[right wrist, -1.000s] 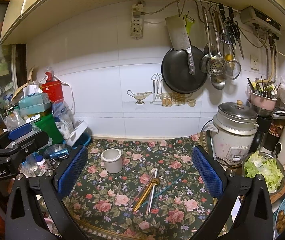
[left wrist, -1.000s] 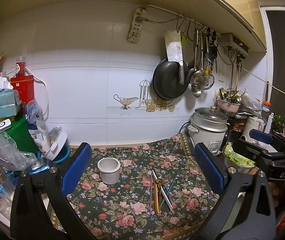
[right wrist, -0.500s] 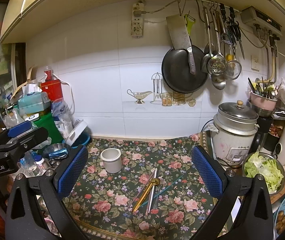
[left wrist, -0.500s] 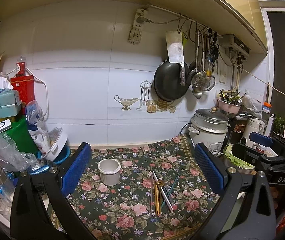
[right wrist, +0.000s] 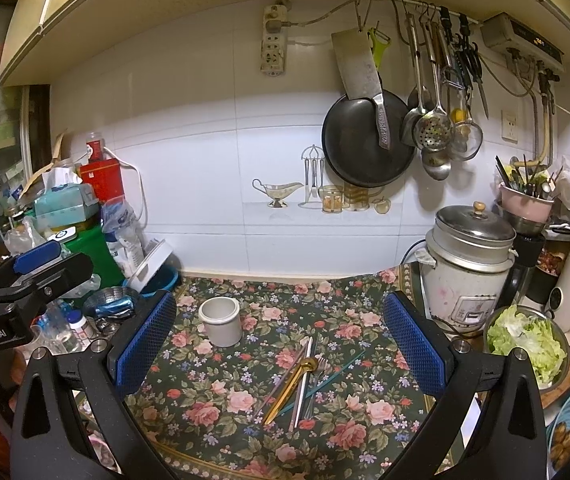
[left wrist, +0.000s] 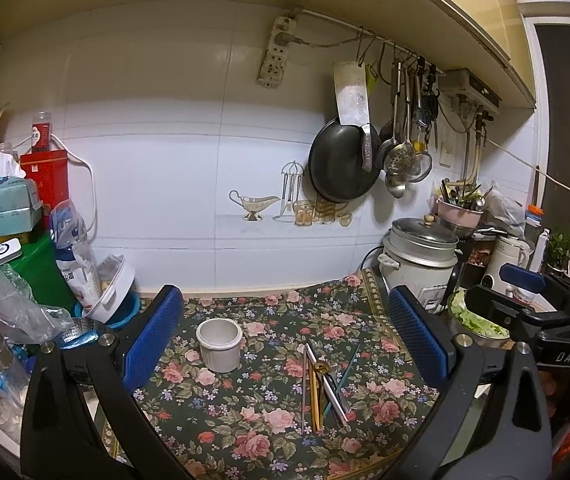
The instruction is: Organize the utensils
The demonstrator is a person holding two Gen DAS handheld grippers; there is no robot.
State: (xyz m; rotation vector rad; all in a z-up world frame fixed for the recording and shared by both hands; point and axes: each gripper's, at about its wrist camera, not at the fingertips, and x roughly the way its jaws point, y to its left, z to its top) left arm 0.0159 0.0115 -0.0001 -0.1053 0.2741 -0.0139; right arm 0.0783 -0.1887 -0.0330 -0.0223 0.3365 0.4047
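There is 1 white cup on the flowery cloth. Beside it lies 1 small pile of utensils. In the pile there is 1 gold spoon and 1 thin teal stick. The silver pieces lie on top of each other, so I cannot count them. There is 1 rice cooker, 1 bowl of lettuce, 1 black pan and 1 big knife on the wall.

You could read two labels, each on the gripper seen from the other's camera. The right gripper carried "DAS" in white on its black body, in your left wrist view. The left gripper carried "GenRobot.AI" in white on its black body, in your right wrist view. Print on the red tin was too small to read.
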